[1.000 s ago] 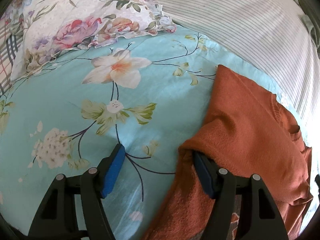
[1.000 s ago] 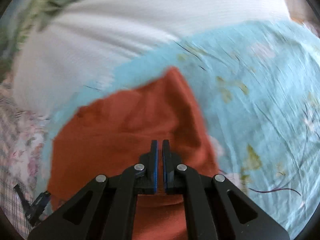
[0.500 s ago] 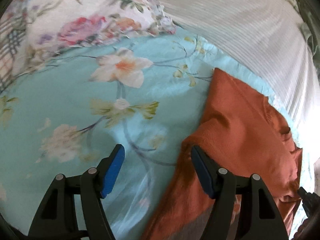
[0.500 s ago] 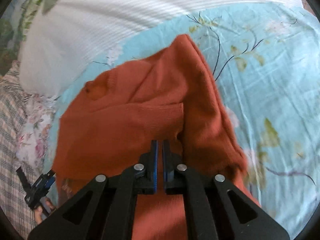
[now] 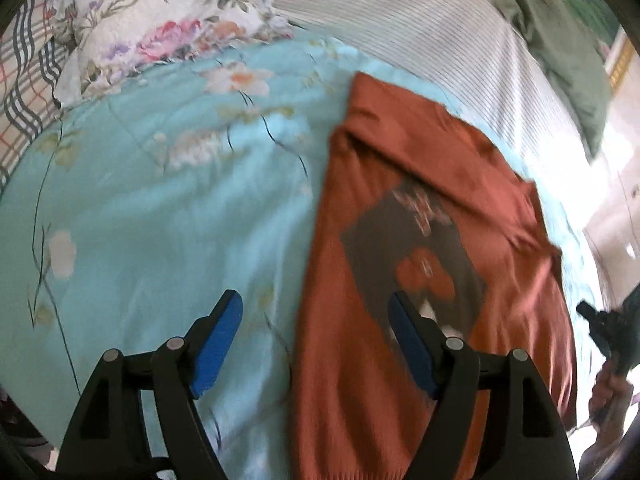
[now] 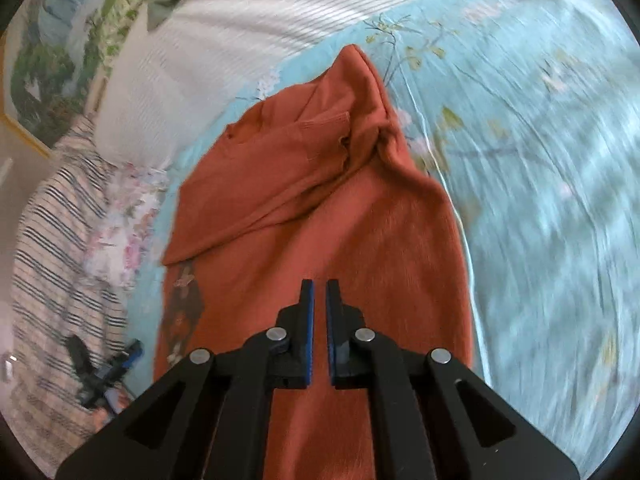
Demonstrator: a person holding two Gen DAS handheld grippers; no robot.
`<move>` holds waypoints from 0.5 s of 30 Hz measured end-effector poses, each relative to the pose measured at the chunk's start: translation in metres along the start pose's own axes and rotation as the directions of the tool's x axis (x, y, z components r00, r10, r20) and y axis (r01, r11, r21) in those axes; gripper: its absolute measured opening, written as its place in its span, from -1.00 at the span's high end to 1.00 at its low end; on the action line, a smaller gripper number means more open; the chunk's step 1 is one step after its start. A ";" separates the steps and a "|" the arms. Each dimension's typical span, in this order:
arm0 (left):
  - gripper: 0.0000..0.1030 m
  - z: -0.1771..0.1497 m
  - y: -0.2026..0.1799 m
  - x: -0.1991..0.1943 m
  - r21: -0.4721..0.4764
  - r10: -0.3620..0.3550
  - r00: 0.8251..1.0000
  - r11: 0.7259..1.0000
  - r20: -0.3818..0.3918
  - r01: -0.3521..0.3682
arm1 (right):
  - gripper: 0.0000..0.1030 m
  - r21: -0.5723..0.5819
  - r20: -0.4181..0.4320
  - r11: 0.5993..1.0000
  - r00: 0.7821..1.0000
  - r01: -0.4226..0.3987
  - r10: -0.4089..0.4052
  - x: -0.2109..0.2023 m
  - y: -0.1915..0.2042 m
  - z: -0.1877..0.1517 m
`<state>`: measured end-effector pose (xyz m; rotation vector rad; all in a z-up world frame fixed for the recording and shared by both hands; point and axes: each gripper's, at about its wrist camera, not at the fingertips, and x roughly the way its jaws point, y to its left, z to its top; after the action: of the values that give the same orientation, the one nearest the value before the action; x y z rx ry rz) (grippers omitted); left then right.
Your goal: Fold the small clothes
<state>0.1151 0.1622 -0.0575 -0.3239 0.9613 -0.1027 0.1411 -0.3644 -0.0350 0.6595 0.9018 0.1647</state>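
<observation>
On the bed, over the turquoise floral quilt (image 5: pixel 152 216), lies the rust-orange T-shirt (image 6: pixel 360 232), stretched long, one sleeve folded across its chest, probably to narrow it for folding. It sits toward the striped white sheet (image 5: pixel 420 40) at the far edge. Left tongs (image 5: pixel 316 340) hover spread wide, straddling the shirt's side edge, gripping nothing. Right tongs (image 6: pixel 319 332) hang nearly together above the cloth, a thin gap showing, apparently empty.
</observation>
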 end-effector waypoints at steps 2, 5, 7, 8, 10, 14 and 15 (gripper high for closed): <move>-0.47 -0.013 -0.004 -0.005 0.017 -0.002 1.000 1.000 -0.009 0.002 | 0.74 0.022 0.004 0.999 0.999 -0.035 0.035 -0.010 -0.004 -0.011; -0.47 -0.033 -0.004 -0.012 0.024 -0.015 0.999 1.000 -0.030 0.016 | -0.29 0.029 0.050 0.996 0.995 -0.090 0.088 -0.028 -0.007 -0.027; -0.47 -0.044 -0.003 -0.018 0.033 -0.019 0.999 0.999 -0.037 0.021 | -0.67 0.019 0.134 0.984 0.976 -0.176 0.172 -0.047 -0.009 -0.037; -0.47 -0.050 -0.002 -0.021 0.039 -0.016 0.999 0.999 -0.041 0.017 | -0.74 -0.003 0.183 0.978 0.961 -0.209 0.206 -0.059 -0.009 -0.043; -0.47 -0.058 -0.002 -0.025 0.060 -0.016 0.999 0.998 -0.047 0.018 | -0.83 -0.045 0.198 0.978 0.958 -0.205 0.209 -0.072 -0.005 -0.050; -0.52 -0.069 -0.003 -0.026 0.103 -0.040 0.995 0.993 -0.090 0.049 | -0.83 -0.103 0.106 0.994 0.993 -0.038 0.049 -0.076 0.000 -0.061; -0.54 -0.073 -0.004 -0.027 0.112 -0.069 0.991 0.990 -0.112 0.082 | -0.83 -0.113 0.083 0.994 0.996 -0.012 0.022 -0.075 -0.002 -0.063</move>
<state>0.0402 0.1486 -0.0733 -0.2488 1.0452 -0.2465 0.0450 -0.3670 -0.0134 0.5657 0.8003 0.2000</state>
